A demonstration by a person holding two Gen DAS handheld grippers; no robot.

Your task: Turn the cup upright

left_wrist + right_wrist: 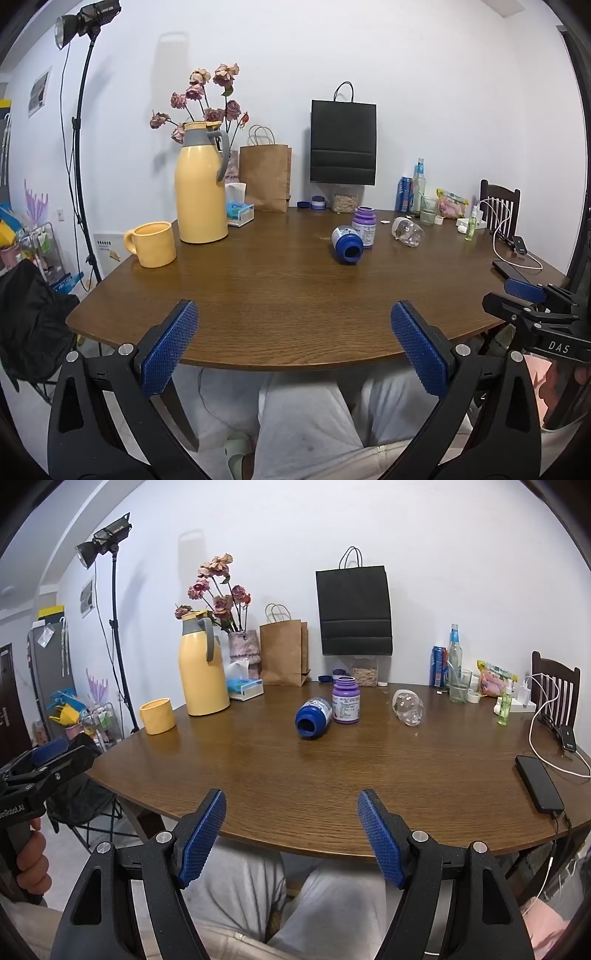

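**A:** Which hand goes for it? Starting close in: the left hand-held gripper [294, 308] and right hand-held gripper [291, 795] both sit at the near edge of the bench [295, 771]. Jaws are wide apart on both and there's nothing in them.

**B:** Yeah, both empty. The middle of the bench is bare. Further out there's a blue jar [313, 717] on its side with the mouth facing us, and a purple jar [345, 699] standing just behind it. I wouldn't call either one the cup.

**A:** The yellow mug [158, 716] on the far left?

**B:** That's already upright. I'd go with the clear cup [408, 707], tipped over on the far side, right of the jars and clear of them.

**A:** So it's ahead and to the right of both grippers.

**B:** Right, and the right one looks nearer, so my guess is that one takes it. The long axis runs diagonally from far-left to near-right. I can't tell which end is the rim since it's see-through and small in both views. A reach straight in would have the jaws closing roughly across the body.
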